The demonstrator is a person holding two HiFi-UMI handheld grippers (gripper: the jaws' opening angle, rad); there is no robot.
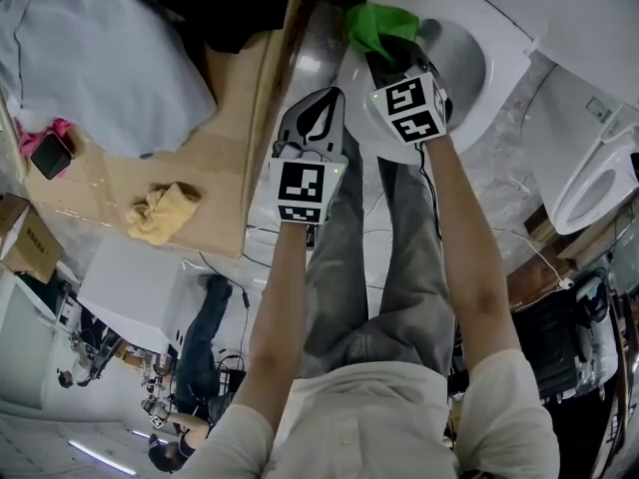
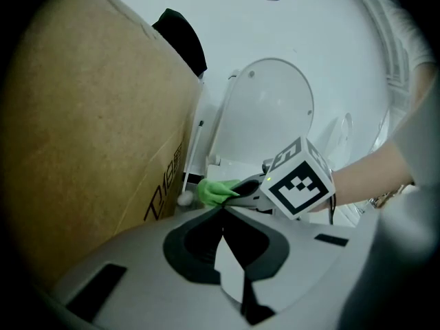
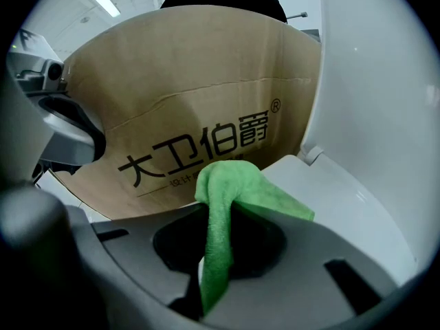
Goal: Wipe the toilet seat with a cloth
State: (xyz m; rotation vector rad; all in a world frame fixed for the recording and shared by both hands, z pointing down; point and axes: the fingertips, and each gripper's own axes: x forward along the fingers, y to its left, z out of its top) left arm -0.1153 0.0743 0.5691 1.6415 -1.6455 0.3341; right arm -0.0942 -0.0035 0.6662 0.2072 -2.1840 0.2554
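Note:
A white toilet (image 1: 504,78) stands at the top right of the head view, its lid (image 2: 269,112) raised. A green cloth (image 1: 377,23) lies on the near-left part of the rim. My right gripper (image 1: 391,56) is shut on the cloth, which hangs down between its jaws (image 3: 218,239) over the flat white rim (image 3: 330,198). My left gripper (image 1: 318,108) hovers just left of the toilet, beside the right one. Its jaws are shut with nothing in them (image 2: 221,213). From there the green cloth (image 2: 216,191) and the right gripper's marker cube (image 2: 300,181) show just ahead.
A large cardboard box (image 1: 235,118) with black print (image 3: 199,146) stands close against the toilet's left side. A yellow rag (image 1: 163,212) and a phone (image 1: 52,155) lie on it. A second toilet (image 1: 589,183) is at the right. The person's legs (image 1: 369,257) stand below, amid cables.

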